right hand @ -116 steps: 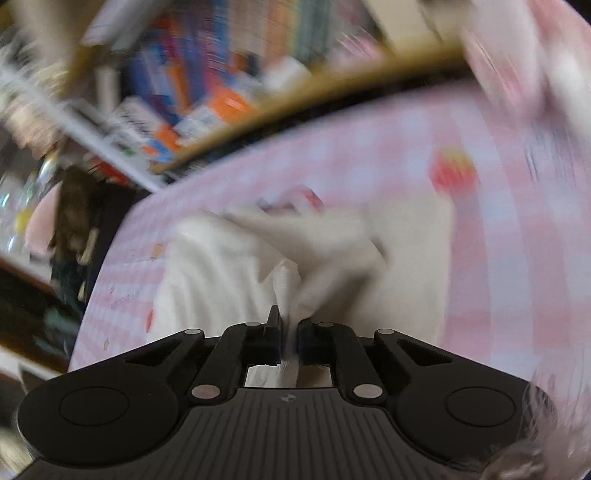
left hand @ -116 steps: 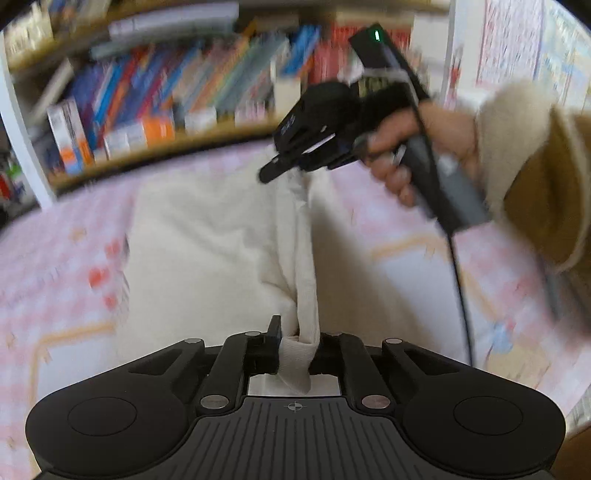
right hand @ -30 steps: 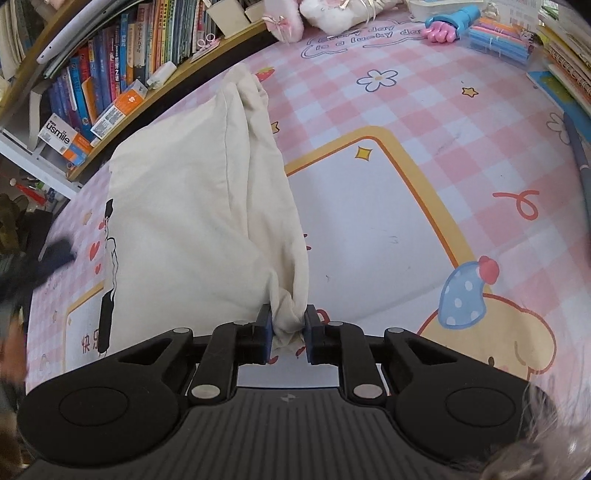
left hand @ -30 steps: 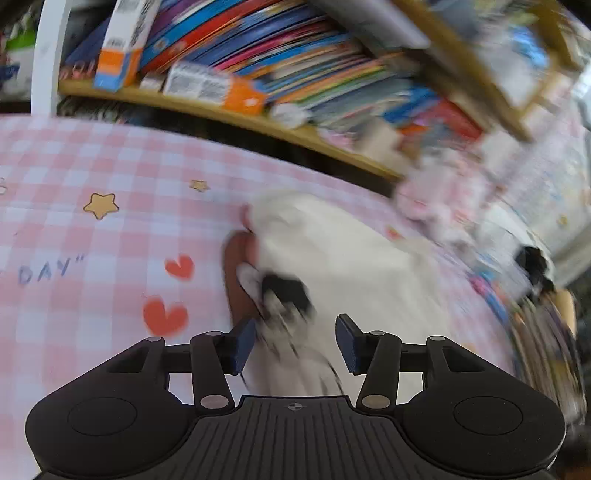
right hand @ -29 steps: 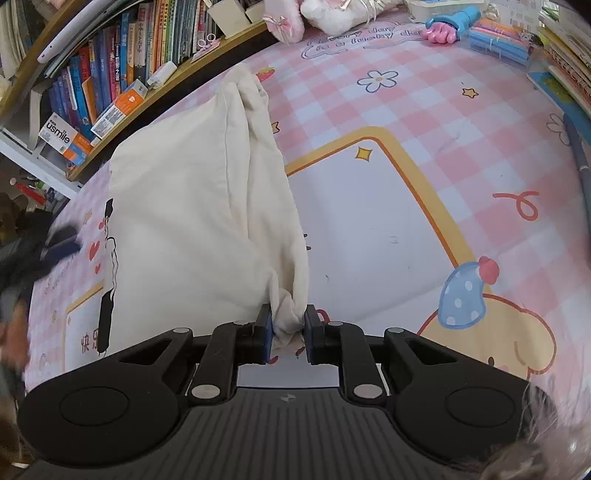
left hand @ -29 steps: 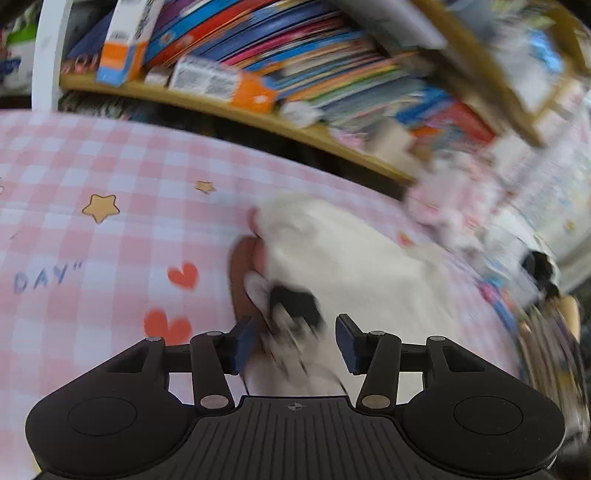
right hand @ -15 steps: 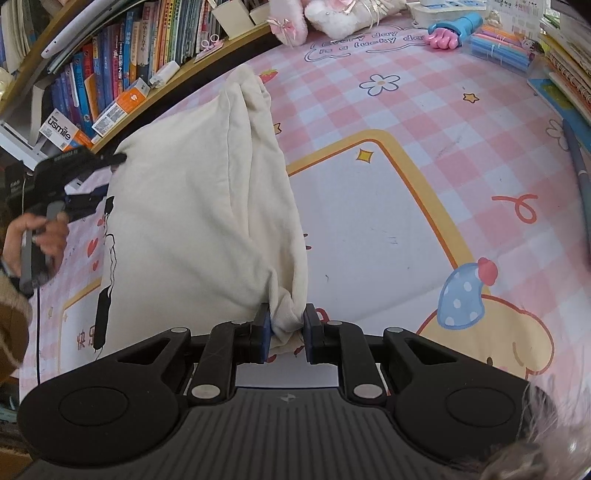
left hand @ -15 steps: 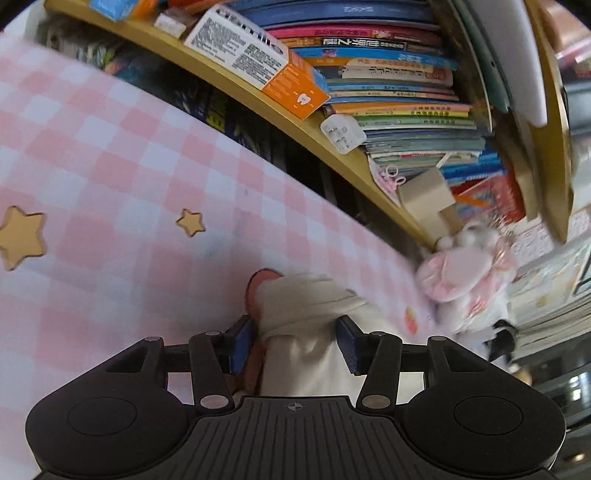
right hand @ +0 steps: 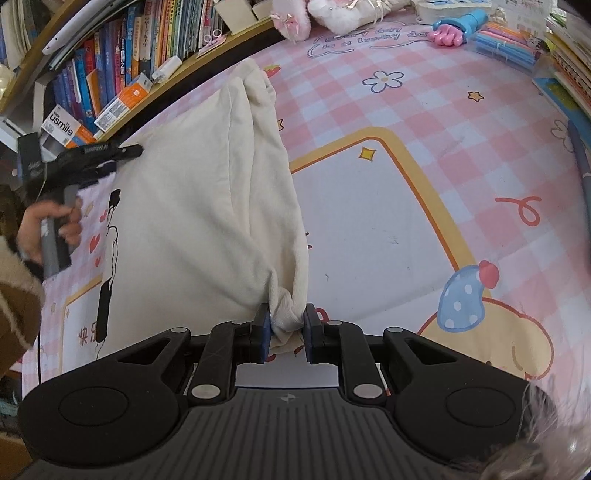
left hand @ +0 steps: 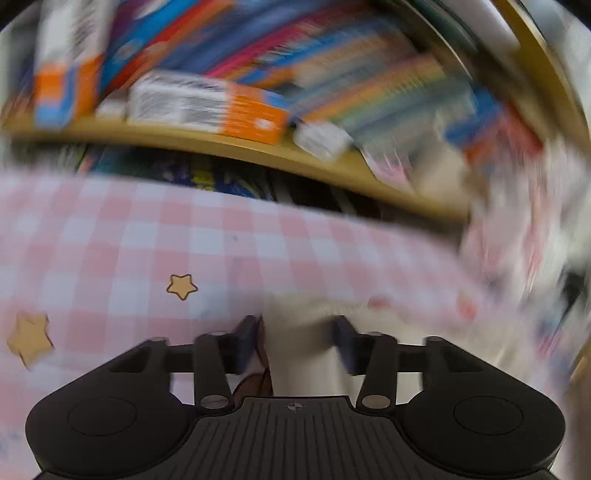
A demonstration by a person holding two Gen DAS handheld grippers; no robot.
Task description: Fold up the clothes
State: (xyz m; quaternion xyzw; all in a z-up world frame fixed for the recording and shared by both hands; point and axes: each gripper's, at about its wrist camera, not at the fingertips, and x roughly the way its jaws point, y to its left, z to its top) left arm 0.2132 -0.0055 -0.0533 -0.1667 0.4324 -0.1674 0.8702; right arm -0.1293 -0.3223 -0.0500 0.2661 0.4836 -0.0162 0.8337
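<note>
A bunched corner of the cream garment (right hand: 207,206) is clamped between the fingers of the right gripper (right hand: 287,326), near the front edge of the table (right hand: 424,122). From there the cloth is spread away toward the back left corner, folded double, with a black printed figure along its left side. At its far left corner the left gripper (right hand: 131,150) is seen, held by a hand (right hand: 48,229) in a brown sleeve. In the blurred left wrist view, its fingers (left hand: 245,341) are set apart with cream cloth lying between them, not pinched. Bookshelves (right hand: 122,55) are lined along the back edge; a plush toy (right hand: 332,14) and coloured pens (right hand: 509,44) are placed at the back right corner.
</note>
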